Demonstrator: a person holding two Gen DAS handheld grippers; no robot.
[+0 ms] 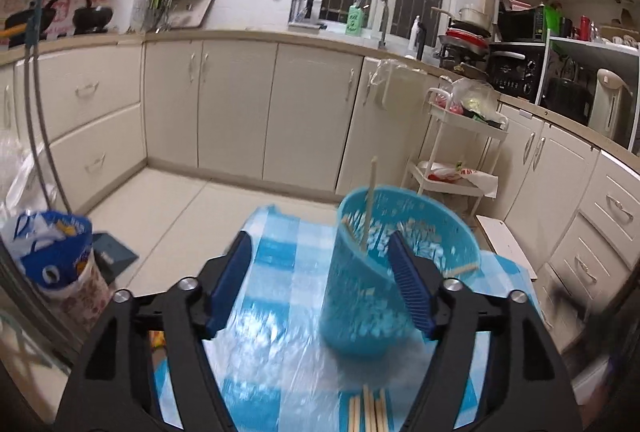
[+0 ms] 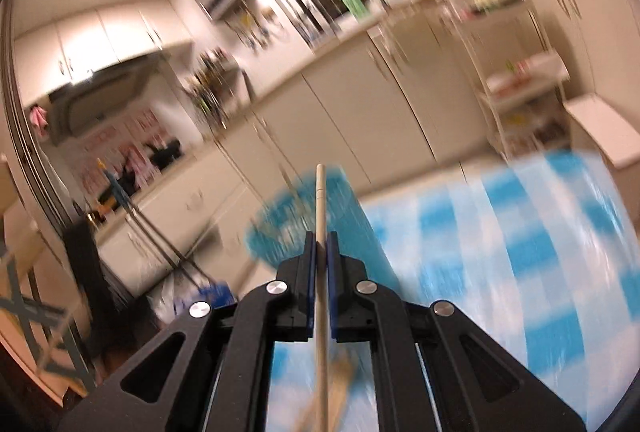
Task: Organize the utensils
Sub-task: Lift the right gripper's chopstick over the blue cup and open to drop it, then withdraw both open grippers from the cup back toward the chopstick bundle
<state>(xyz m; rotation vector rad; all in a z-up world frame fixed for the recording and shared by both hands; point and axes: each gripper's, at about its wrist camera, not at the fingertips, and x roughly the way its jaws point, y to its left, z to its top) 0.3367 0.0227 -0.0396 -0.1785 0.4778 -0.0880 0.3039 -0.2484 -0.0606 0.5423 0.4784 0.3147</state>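
Observation:
A blue perforated plastic holder [image 1: 384,272] stands on the blue-and-white checked tablecloth [image 1: 276,296]. A chopstick [image 1: 370,199] sticks up out of it, with others lying inside. Several wooden chopsticks [image 1: 368,410] lie on the cloth at the bottom edge. My left gripper [image 1: 320,268] is open and empty, its right finger [image 1: 410,288] in front of the holder. My right gripper [image 2: 320,248] is shut on a pale chopstick [image 2: 321,272], whose tip points toward the blurred blue holder [image 2: 304,220]. The right wrist view is tilted and motion-blurred.
Cream kitchen cabinets [image 1: 240,111] run along the far walls. A white trolley [image 1: 452,151] stands beyond the table at the right. A bin with a blue-and-white bag [image 1: 60,264] stands at the left. More chopsticks [image 2: 340,376] lie blurred on the cloth under my right gripper.

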